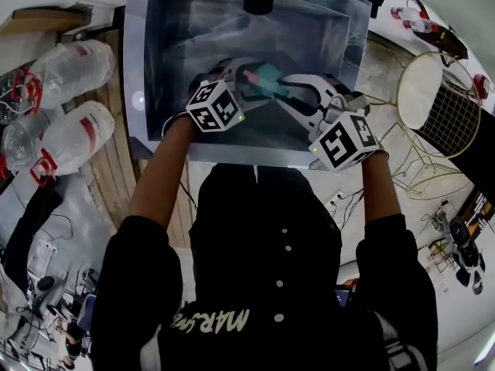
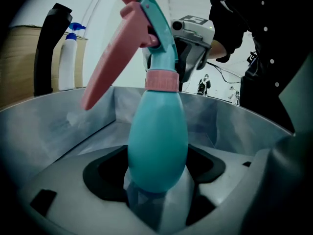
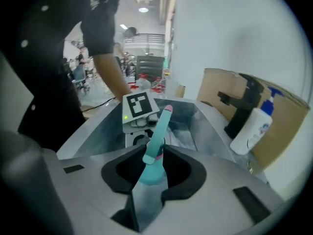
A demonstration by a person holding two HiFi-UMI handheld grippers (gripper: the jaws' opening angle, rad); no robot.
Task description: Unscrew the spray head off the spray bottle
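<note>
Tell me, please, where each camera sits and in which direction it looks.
Head view: on the person's head, looking steeply down into the sink; shows black top, forearms, left claw, right claw.
Left gripper view: on the left claw, looking along it at the spray bottle it clamps; black top at right.
Right gripper view: on the right claw, facing the bottle's neck as it closes around it; bare arm at left.
Shared: both gripper views show the bottle with the opposite claw behind it.

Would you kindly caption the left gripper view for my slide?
Left hand-held gripper holds a teal, pink-headed spray bottle over a sink.
</note>
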